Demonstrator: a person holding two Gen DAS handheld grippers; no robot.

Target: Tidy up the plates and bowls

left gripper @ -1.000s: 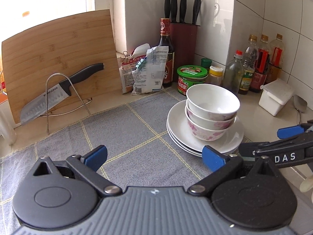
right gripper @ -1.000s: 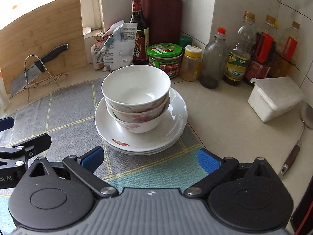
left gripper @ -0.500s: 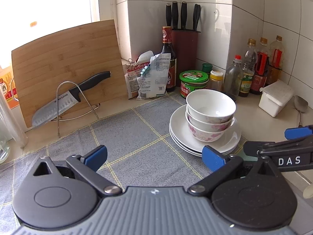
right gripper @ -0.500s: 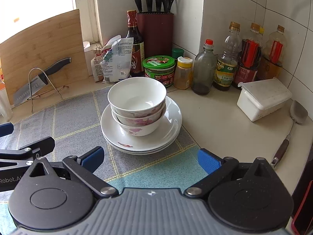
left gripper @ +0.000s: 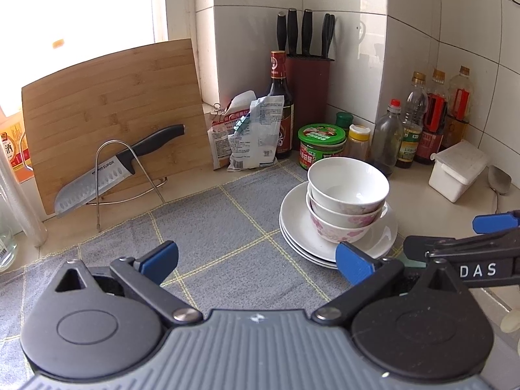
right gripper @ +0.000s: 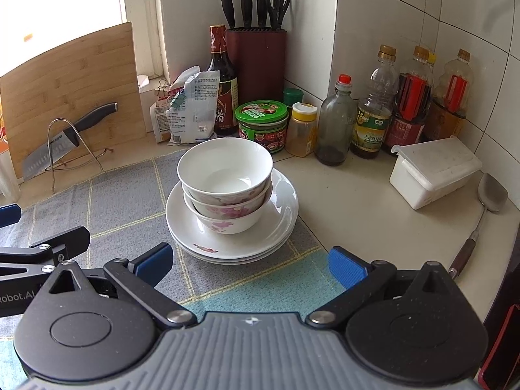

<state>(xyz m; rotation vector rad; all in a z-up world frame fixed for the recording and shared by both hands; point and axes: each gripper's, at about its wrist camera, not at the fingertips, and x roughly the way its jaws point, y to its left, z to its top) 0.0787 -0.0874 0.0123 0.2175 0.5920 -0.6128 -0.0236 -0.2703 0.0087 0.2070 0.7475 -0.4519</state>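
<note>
Three white bowls [left gripper: 347, 191] [right gripper: 225, 175] with pink flower prints are nested on a stack of white plates [left gripper: 297, 227] [right gripper: 279, 224], which rests on a grey checked cloth [left gripper: 211, 227] [right gripper: 123, 201]. My left gripper [left gripper: 256, 261] is open and empty, left of and nearer than the stack. My right gripper [right gripper: 250, 265] is open and empty just in front of the plates. The right gripper's blue-tipped fingers [left gripper: 494, 222] show at the right edge of the left wrist view.
Behind the stack stand a green-lidded jar [right gripper: 261, 123], sauce bottles [right gripper: 370, 113], a knife block [right gripper: 256, 61] and snack bags [right gripper: 188, 110]. A cutting board [left gripper: 113, 110] and knife on a wire rack [left gripper: 107, 172] are at the left. A white box [right gripper: 434, 170] and spatula [right gripper: 481, 214] lie right.
Both grippers have drawn back and risen from the stack, so bowls and plates look smaller and more of the wall shows. Nothing on the counter moved.
</note>
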